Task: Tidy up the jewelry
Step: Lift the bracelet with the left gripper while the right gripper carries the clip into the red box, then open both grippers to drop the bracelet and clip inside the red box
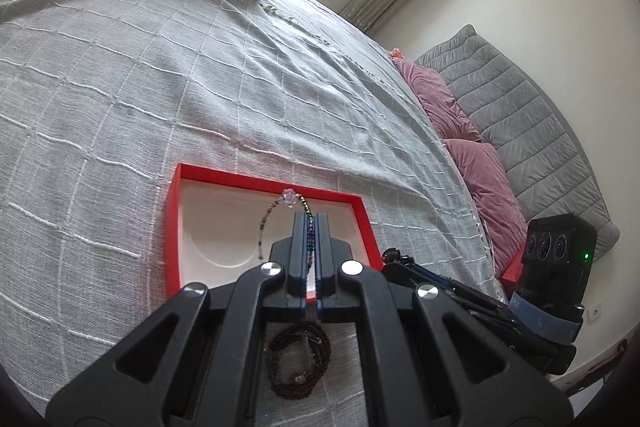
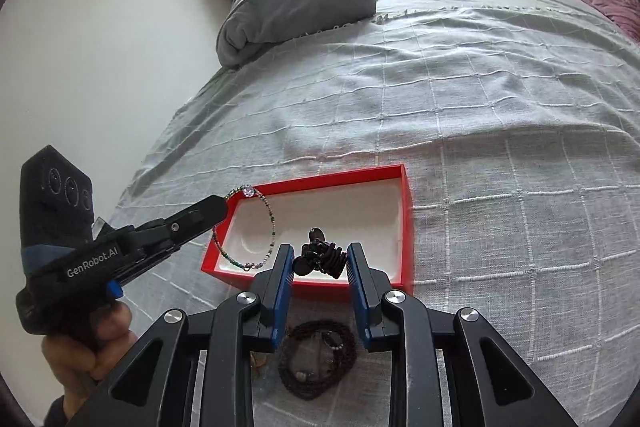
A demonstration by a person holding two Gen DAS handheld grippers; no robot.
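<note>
A red tray (image 1: 173, 223) with a white inside lies on the grey bedspread; it also shows in the right wrist view (image 2: 408, 227). My left gripper (image 1: 311, 223) is shut on a beaded bracelet (image 1: 267, 215) with a clear crystal flower and holds it hanging over the tray's edge; the bracelet also shows in the right wrist view (image 2: 272, 223). My right gripper (image 2: 320, 259) holds a bunch of black disc jewelry (image 2: 320, 257) between its fingers above the tray's near side. A dark brown bead necklace (image 2: 318, 363) lies coiled on the bedspread below the grippers and also shows in the left wrist view (image 1: 298, 363).
A grey pillow (image 2: 300, 7) lies at the head of the bed. Pink cushions (image 1: 472, 147) and a grey quilted pad (image 1: 532, 115) lie along the bed's right side. A white wall (image 2: 100, 67) borders the bed on the left.
</note>
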